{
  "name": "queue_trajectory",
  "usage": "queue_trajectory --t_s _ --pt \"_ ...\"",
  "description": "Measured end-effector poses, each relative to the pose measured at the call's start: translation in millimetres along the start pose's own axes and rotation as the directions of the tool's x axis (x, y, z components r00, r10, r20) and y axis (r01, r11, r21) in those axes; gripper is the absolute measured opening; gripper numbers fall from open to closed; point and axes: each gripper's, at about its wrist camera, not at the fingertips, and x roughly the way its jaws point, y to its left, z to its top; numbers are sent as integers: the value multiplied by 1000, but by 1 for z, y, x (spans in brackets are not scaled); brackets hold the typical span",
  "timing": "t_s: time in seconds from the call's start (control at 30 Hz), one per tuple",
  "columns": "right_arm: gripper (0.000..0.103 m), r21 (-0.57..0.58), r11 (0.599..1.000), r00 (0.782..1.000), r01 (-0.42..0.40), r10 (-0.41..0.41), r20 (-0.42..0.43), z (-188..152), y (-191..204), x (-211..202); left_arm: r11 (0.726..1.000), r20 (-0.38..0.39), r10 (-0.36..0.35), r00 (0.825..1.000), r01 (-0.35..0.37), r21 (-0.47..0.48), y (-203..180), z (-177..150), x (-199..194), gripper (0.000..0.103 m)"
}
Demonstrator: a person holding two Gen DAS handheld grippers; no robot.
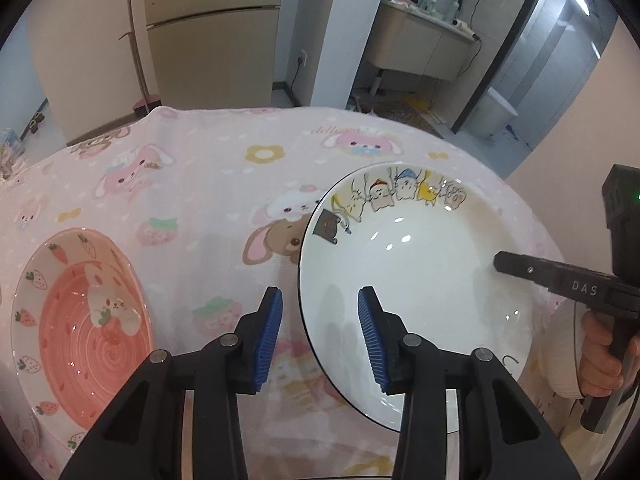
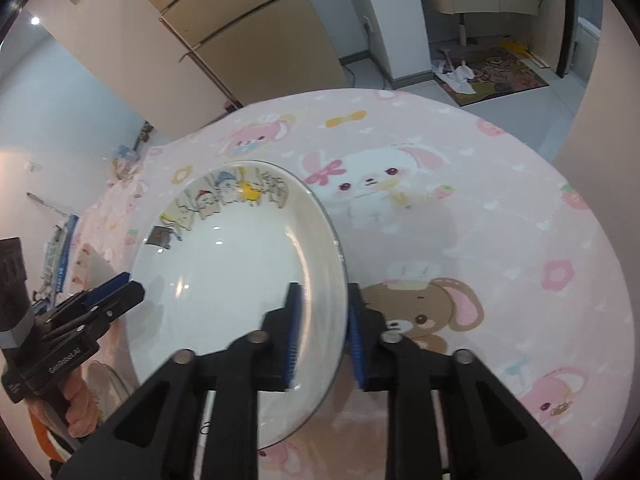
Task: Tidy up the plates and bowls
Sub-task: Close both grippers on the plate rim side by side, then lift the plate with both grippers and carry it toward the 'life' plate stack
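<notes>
A white plate [image 1: 420,280] with cartoon animals along its far rim lies on the pink cartoon tablecloth [image 1: 192,184]. My left gripper [image 1: 320,332] straddles the plate's left rim; its blue pads stand clear of the rim on both sides, so it is open. In the right wrist view the same plate [image 2: 232,280] has its right rim between the pads of my right gripper [image 2: 324,336], which is shut on it. The right gripper [image 1: 504,264] shows at the plate's right edge, the left gripper [image 2: 128,286] at its left edge. A pink strawberry bowl [image 1: 80,320] sits further left.
A pale ribbed dish [image 1: 562,356] lies behind the person's right hand at the near right, and shows again as a dish [image 2: 106,384] under the left hand. The round table's cloth [image 2: 500,220] stretches bare to the right. Beyond the far edge stand cabinets and floor.
</notes>
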Motion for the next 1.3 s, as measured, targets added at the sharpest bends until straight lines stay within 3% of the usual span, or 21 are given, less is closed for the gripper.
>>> queue_trajectory --t_s 0.17,0.33,0.43,0.47,0.53,0.57,0.7,0.87,1.07,1.3 --pt "13 25 997 997 -77 78 -18 2 -11 1 998 -28 -61 998 60 -30 4 0 5 42" --pt "13 9 999 999 -35 36 -21 1 -5 3 983 -105 -166 980 157 -91 10 -1 23 42" --pt "13 4 1000 1000 -4 4 -9 0 0 3 979 -91 -190 978 181 -98 11 0 18 42" --pt "13 4 1000 1000 -7 7 -7 0 0 3 979 -92 -189 978 179 -100 11 0 18 41" --pt "13 12 1000 1000 -17 17 -2 1 -2 2 987 -95 -140 986 132 -86 10 -2 18 25" --pt "12 17 1000 1000 -23 23 3 1 -3 2 992 -101 -110 989 103 -72 9 -2 19 21" --pt "11 42 997 998 -61 60 27 1 -6 -3 982 -106 -141 984 126 -140 19 -4 20 19" --pt "12 51 995 996 -80 79 34 1 -6 -6 981 -96 -144 985 130 -141 20 -5 17 18" --pt "12 85 987 990 -135 131 59 1 -7 -11 990 -14 -102 995 100 -98 14 0 -6 18" --pt "12 64 982 981 -175 169 89 -1 2 -24 989 44 -100 994 104 -108 17 6 -29 18"
